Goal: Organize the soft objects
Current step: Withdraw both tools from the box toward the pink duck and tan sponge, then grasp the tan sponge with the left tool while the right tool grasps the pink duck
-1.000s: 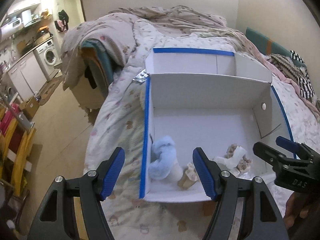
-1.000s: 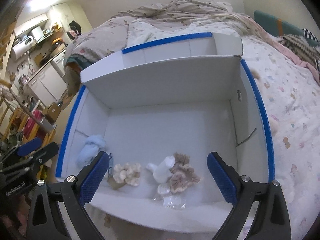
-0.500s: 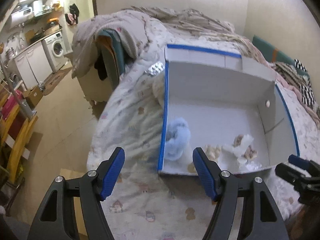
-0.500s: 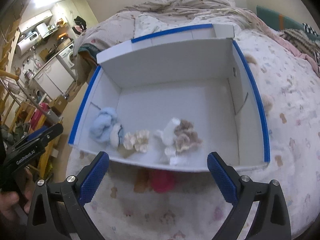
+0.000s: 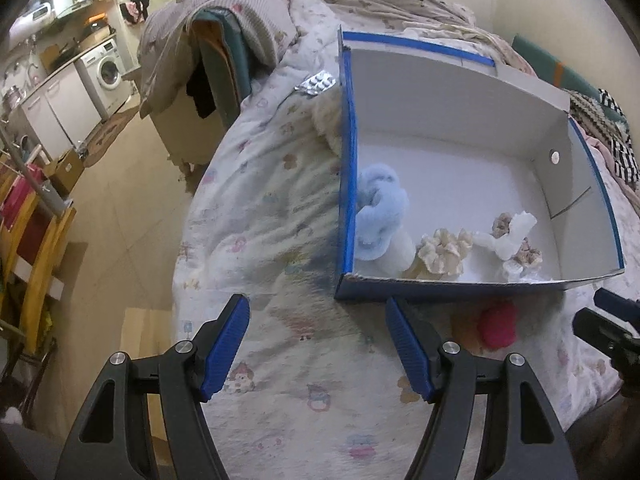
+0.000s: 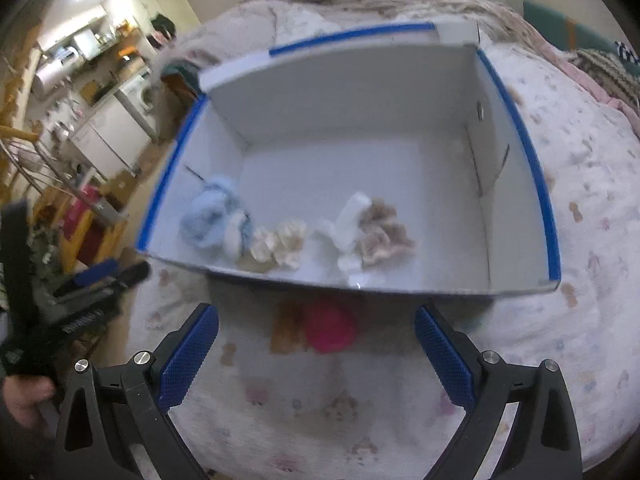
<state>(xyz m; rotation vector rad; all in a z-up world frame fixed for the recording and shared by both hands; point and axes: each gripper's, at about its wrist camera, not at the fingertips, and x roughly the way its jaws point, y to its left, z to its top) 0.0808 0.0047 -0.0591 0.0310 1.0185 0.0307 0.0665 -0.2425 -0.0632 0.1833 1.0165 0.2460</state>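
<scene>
A white box with blue edges [image 5: 346, 168] [image 6: 516, 128] lies on the bed. Inside it, along the near wall, are a fluffy light-blue item [image 5: 378, 212] [image 6: 210, 220], a cream scrunchie [image 5: 442, 250] [image 6: 278, 242] and a white and beige bundle [image 5: 516, 236] [image 6: 372, 232]. A red soft item [image 5: 498, 325] [image 6: 330, 328] lies on the bedspread just outside the box's near wall, next to a tan patch [image 6: 286, 326]. My left gripper [image 5: 318, 346] is open and empty, short of the box's near left corner. My right gripper [image 6: 316, 354] is open and empty, just short of the red item.
A fluffy cream item [image 5: 326, 120] and a blister pack of pills [image 5: 316, 84] lie against the box's left outer side. Blankets [image 5: 224, 20] are piled at the bed's head. The bed's left edge [image 5: 188, 216] drops to the floor. Striped cloth [image 5: 612, 132] lies at right.
Both grippers have drawn back from over the box toward the near end of the bed. The red item outside the box has come into view. Both stay open.
</scene>
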